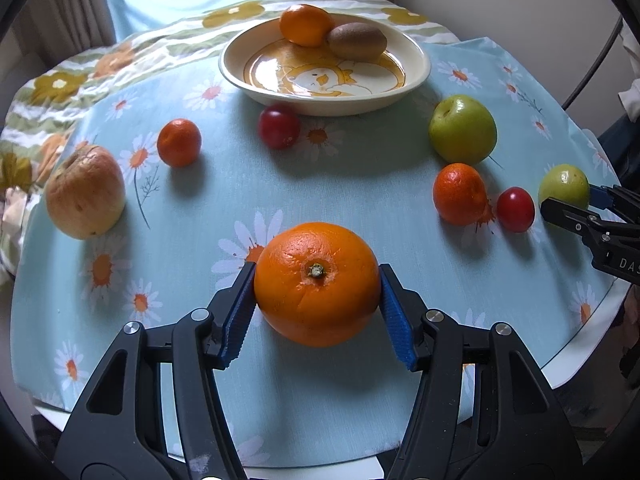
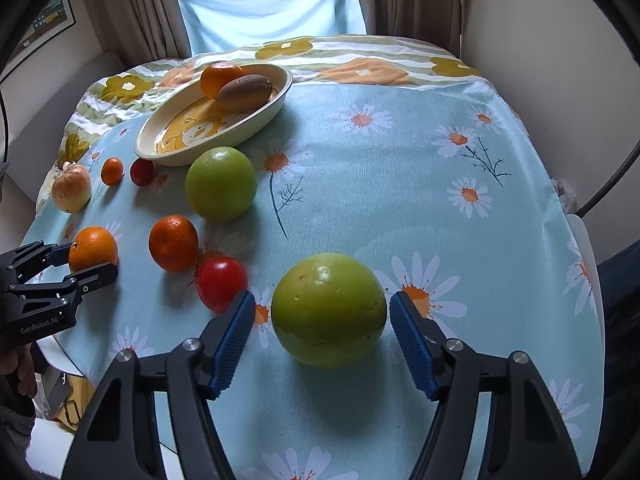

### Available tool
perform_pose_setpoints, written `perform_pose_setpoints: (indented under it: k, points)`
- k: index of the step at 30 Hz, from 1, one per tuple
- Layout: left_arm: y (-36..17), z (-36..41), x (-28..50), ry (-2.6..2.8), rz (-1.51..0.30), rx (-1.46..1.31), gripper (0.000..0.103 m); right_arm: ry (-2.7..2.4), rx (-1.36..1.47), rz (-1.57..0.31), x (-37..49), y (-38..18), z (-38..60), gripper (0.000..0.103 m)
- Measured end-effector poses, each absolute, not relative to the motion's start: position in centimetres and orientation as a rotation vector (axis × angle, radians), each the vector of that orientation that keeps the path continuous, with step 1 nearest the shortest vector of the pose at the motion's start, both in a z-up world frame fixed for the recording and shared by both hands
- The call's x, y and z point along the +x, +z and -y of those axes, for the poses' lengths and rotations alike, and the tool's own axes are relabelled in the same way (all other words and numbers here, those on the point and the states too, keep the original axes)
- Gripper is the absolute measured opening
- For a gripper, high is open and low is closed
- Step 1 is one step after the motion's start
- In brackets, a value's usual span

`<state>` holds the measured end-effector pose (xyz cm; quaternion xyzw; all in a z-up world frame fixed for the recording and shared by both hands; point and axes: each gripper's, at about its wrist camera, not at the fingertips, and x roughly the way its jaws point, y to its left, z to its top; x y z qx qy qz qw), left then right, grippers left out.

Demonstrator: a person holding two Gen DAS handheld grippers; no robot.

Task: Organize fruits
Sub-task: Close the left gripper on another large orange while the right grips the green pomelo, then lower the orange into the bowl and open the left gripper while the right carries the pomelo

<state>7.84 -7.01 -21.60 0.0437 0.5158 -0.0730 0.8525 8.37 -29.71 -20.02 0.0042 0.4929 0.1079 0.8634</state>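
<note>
My left gripper (image 1: pixel 317 280) is shut on a large orange (image 1: pixel 316 284), its blue pads pressed on both sides; the same orange shows in the right wrist view (image 2: pixel 93 249). My right gripper (image 2: pixel 322 312) is open around a small green apple (image 2: pixel 329 309), with gaps on both sides of it. That apple and the right gripper (image 1: pixel 576 204) show at the right edge of the left wrist view. A cream plate (image 1: pixel 400 92) at the back holds a mandarin (image 1: pixel 305 25) and a kiwi (image 1: pixel 357 41).
On the daisy cloth lie a big green apple (image 1: pixel 463 129), a mandarin (image 1: pixel 460 194), a red plum (image 1: pixel 515 209), another plum (image 1: pixel 279 126), a small mandarin (image 1: pixel 179 142) and a pale apple (image 1: pixel 85 192). The table edge runs near the front and right.
</note>
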Motion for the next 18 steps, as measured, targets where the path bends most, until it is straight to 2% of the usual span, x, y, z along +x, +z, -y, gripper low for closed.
perform_pose_setpoints:
  k: [4,18]
  points:
    - [-21.3,7.0,7.2,-0.144,-1.081,0.08,0.063,0.233,-0.014,-1.026,8.4,-19.9,29.8,0.051]
    - [-15.9,6.9,5.5,-0.107,-1.012,0.032,0.063,0.292,-0.016,-0.992,7.9,-16.1,29.7,0.051]
